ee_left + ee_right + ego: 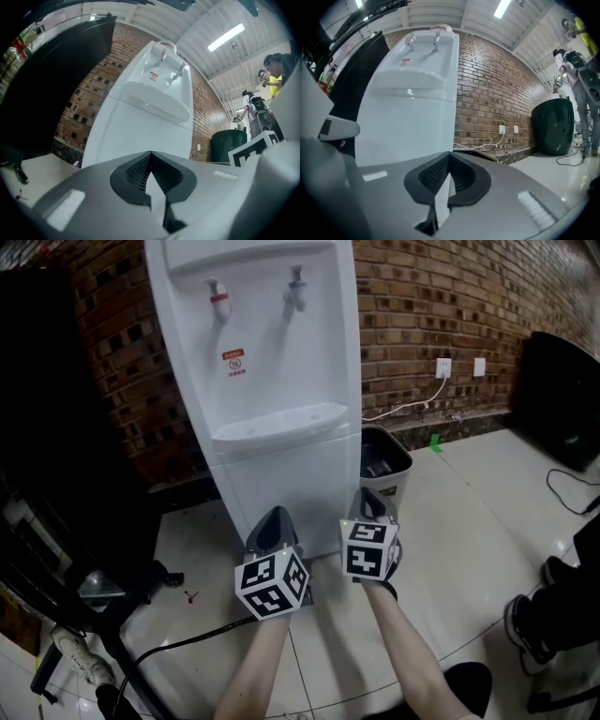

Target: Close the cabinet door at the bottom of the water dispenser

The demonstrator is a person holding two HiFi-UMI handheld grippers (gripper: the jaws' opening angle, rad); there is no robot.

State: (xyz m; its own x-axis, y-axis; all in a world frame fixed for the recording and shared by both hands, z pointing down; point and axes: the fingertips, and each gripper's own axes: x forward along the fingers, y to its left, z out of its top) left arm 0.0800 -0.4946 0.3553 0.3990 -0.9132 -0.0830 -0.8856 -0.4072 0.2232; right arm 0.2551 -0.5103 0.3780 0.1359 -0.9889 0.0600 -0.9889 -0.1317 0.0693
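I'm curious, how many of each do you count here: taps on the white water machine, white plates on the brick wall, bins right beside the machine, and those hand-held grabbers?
Taps: 2, red, other
Wall plates: 2
Bin: 1
Grippers: 2, left gripper, right gripper
Total: 7

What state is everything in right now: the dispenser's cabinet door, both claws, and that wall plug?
Cabinet door: looks closed, sitting flush.
Left claw: shut, empty.
Right claw: shut, empty.
Wall plug: plugged in.
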